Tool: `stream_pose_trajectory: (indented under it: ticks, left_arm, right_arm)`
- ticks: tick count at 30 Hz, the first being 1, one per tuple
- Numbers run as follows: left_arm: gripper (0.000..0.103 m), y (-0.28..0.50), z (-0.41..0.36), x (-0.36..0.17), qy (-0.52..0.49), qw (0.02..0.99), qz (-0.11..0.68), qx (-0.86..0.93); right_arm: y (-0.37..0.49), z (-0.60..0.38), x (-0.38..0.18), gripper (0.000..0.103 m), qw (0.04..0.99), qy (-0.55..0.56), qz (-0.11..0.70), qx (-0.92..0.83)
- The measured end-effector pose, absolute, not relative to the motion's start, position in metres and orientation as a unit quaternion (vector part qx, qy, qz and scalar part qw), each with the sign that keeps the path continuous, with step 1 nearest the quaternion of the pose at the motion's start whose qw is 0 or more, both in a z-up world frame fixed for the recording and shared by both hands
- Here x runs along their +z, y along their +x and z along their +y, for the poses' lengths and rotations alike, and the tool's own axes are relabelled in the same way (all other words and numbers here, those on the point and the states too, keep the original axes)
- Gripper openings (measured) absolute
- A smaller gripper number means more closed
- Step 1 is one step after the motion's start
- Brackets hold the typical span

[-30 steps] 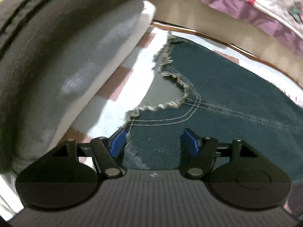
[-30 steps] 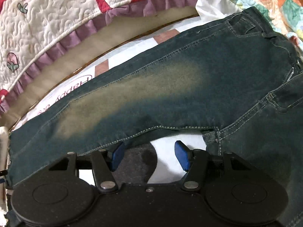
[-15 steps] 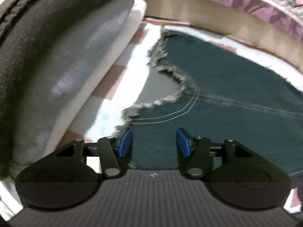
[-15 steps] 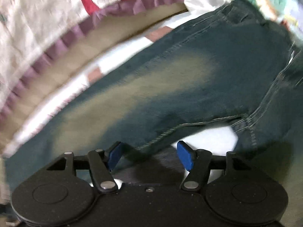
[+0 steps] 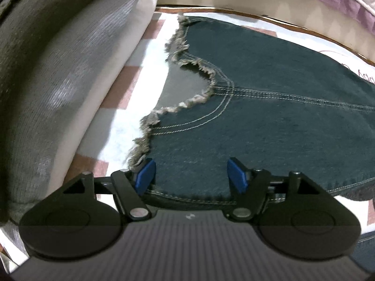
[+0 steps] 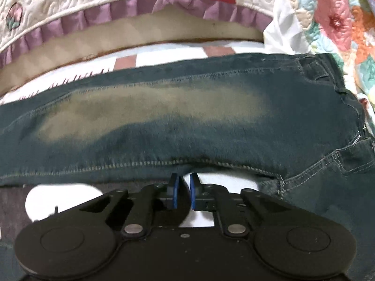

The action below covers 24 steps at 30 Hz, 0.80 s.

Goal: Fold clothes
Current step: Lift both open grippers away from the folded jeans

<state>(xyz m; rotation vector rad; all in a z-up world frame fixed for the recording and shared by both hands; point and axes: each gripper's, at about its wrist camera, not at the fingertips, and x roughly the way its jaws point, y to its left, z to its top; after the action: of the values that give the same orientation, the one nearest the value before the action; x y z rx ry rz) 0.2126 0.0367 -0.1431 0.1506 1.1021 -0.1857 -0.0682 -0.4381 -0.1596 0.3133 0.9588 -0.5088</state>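
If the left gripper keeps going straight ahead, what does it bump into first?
Most likely the jeans: the open left gripper already has denim between its fingers, just beside the frayed hem. Depth is hard to judge.

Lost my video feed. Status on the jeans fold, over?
Left tongs open over the frayed hem. Right tongs nearly shut at the jeans inseam, grip unconfirmed. Folded stack lies left of the hem.

Left gripper (image 5: 191, 172) jaws spread wide; right gripper (image 6: 183, 193) jaws nearly closed together.

both wrist views look closely down over jeans (image 5: 269, 121).
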Motion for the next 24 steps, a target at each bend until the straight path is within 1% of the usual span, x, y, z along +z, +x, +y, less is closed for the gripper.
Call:
stream_pose_trajectory:
  ticks: [3,5,6,8,10,12,14,16,18,20,24]
  left_arm:
    - [0.071,0.211,0.037,-0.143,0.064,0.845,0.523,-0.089]
    - [0.071,0.208,0.037,-0.140,0.039,0.846,0.521,-0.102]
    - [0.071,0.203,0.038,-0.137,0.021,0.848,0.517,-0.115]
    - [0.071,0.191,0.039,-0.126,-0.005,0.849,0.505,-0.153]
    - [0.071,0.175,0.038,-0.113,-0.026,0.844,0.493,-0.209]
    - [0.073,0.159,0.035,-0.107,-0.060,0.821,0.494,-0.281]
    - [0.073,0.146,0.028,-0.111,-0.085,0.791,0.509,-0.329]
    - [0.073,0.129,0.013,-0.110,-0.061,0.784,0.506,-0.355]
    - [0.071,0.106,-0.006,-0.105,-0.008,0.783,0.488,-0.385]
    - [0.070,0.086,-0.023,-0.098,0.023,0.771,0.470,-0.428]
    - [0.070,0.047,-0.049,-0.081,0.050,0.749,0.433,-0.500]
  right_arm:
    - [-0.074,-0.435,-0.158,0.011,0.835,0.152,0.477,-0.227]
    - [-0.077,-0.428,-0.152,0.019,0.823,0.107,0.512,-0.220]
    - [-0.084,-0.427,-0.146,0.022,0.823,0.099,0.515,-0.219]
    - [-0.110,-0.432,-0.123,0.029,0.845,0.134,0.472,-0.214]
    - [-0.150,-0.436,-0.099,0.053,0.867,0.173,0.424,-0.198]
    - [-0.192,-0.437,-0.082,0.054,0.874,0.187,0.402,-0.199]
    - [-0.236,-0.440,-0.075,0.054,0.871,0.203,0.399,-0.204]
    - [-0.274,-0.443,-0.072,0.054,0.864,0.238,0.394,-0.203]
    - [-0.306,-0.444,-0.073,0.054,0.859,0.283,0.383,-0.190]
    - [-0.330,-0.439,-0.075,0.054,0.859,0.323,0.361,-0.167]
    - [-0.338,-0.418,-0.090,0.054,0.848,0.395,0.338,-0.103]
